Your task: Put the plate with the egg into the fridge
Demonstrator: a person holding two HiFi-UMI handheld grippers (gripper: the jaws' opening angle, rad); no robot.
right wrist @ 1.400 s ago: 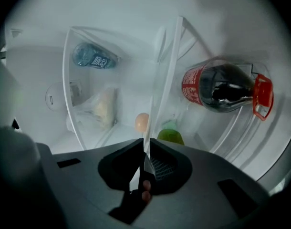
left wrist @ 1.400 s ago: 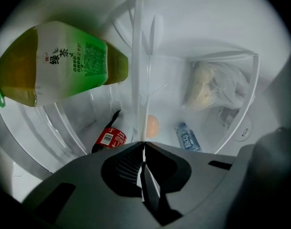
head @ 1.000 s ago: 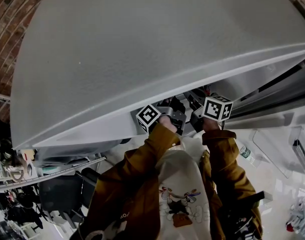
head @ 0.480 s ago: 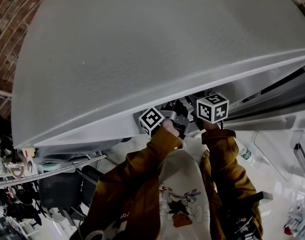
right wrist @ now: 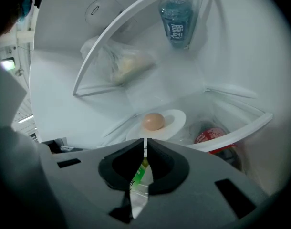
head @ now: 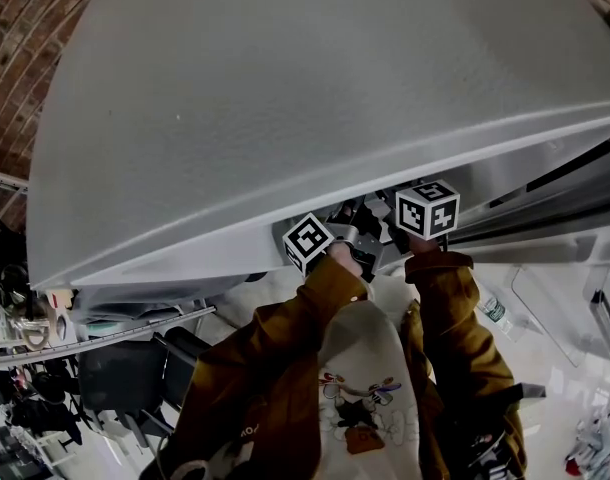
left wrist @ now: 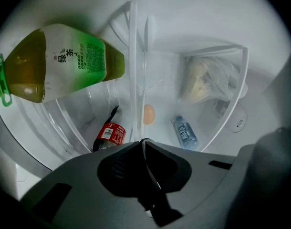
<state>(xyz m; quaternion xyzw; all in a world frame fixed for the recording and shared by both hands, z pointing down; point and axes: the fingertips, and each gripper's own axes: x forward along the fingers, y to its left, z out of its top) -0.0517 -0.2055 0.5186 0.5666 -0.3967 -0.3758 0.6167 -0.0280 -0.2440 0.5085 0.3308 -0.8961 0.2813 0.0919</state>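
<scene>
A white plate (right wrist: 177, 120) lies on a clear fridge shelf (right wrist: 241, 128) with a tan egg (right wrist: 153, 121) on it. My right gripper (right wrist: 145, 146) is shut and empty, a short way back from the plate's near rim. My left gripper (left wrist: 142, 142) is also shut and holds nothing. From it the egg (left wrist: 149, 114) shows further in, behind the shelf edge (left wrist: 133, 70). In the head view only the two marker cubes, left (head: 310, 241) and right (head: 427, 208), show under the fridge door's edge, and the jaws are hidden.
A green tea bottle (left wrist: 64, 63), a cola bottle (left wrist: 109, 135), a blue water bottle (left wrist: 185, 131) and a bagged food item (left wrist: 202, 78) sit on the fridge shelves. The big grey door (head: 315, 98) fills the head view. A cluttered rack (head: 45, 348) stands at the left.
Both marker cubes have shifted slightly: the left one a little right and down, the right one a little left and up. The jaws' state earlier is not shown.
</scene>
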